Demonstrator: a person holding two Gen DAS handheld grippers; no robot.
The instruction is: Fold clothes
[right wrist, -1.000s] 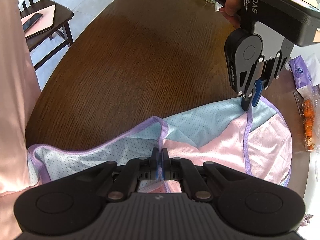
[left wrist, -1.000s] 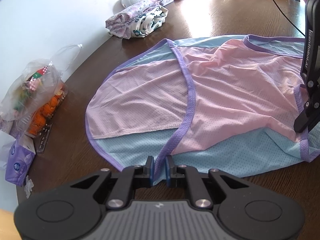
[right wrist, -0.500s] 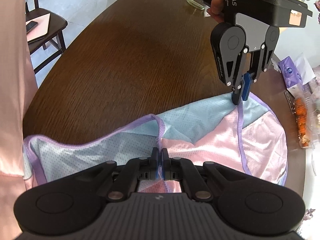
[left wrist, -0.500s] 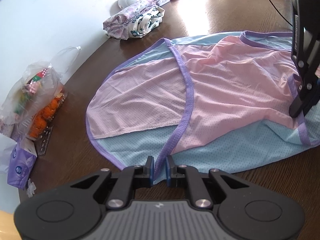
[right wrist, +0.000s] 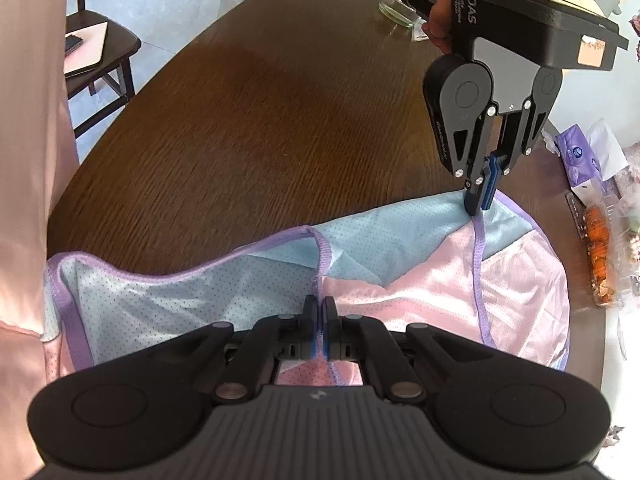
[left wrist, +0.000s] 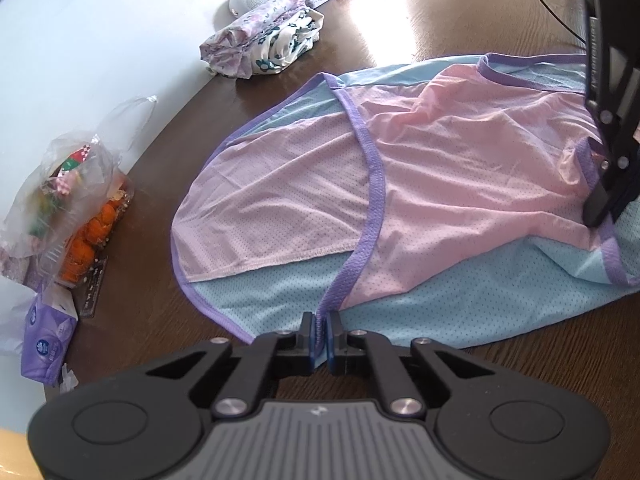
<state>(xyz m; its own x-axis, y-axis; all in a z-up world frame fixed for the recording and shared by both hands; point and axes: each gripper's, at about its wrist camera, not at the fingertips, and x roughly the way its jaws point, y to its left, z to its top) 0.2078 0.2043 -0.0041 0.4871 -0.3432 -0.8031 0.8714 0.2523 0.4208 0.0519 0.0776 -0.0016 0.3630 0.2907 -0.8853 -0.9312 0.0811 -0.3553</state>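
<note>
**Spotter:** Clamped tight, your left gripper (left wrist: 319, 334) pinches the purple trim (left wrist: 370, 208) at the near edge of the pink and blue garment (left wrist: 420, 184) in the left wrist view. Those jaws have just been closing the last bit, with the trim already between them.

**Checker:** And the garment itself?

**Spotter:** It lies spread on the brown table (left wrist: 452, 12), blue mesh beneath, pink panel on top. Your right gripper (left wrist: 600, 208) stands at the right side of this view, its tips down on the trim there. A floral folded bundle (left wrist: 262, 46) sits well apart near the far rim; a bag of oranges (left wrist: 80, 224) and a purple tissue pack (left wrist: 48, 344) lie at the left edge.

**Checker:** Anything different from a second ago?

**Spotter:** The right gripper's tips sit further in over the pink panel, and the cloth around them is more bunched.

**Checker:** Right wrist view?

**Spotter:** Your right gripper (right wrist: 321, 332) is fully closed on the trim seam where blue meets pink. Beyond it, your left gripper (right wrist: 482, 200) is closed on the garment's far edge, a hand (right wrist: 440, 20) holding its handle. Against the earlier frame, that gripper appears larger and more steeply tipped, and the neckline fold (right wrist: 320, 248) stands higher.
</note>
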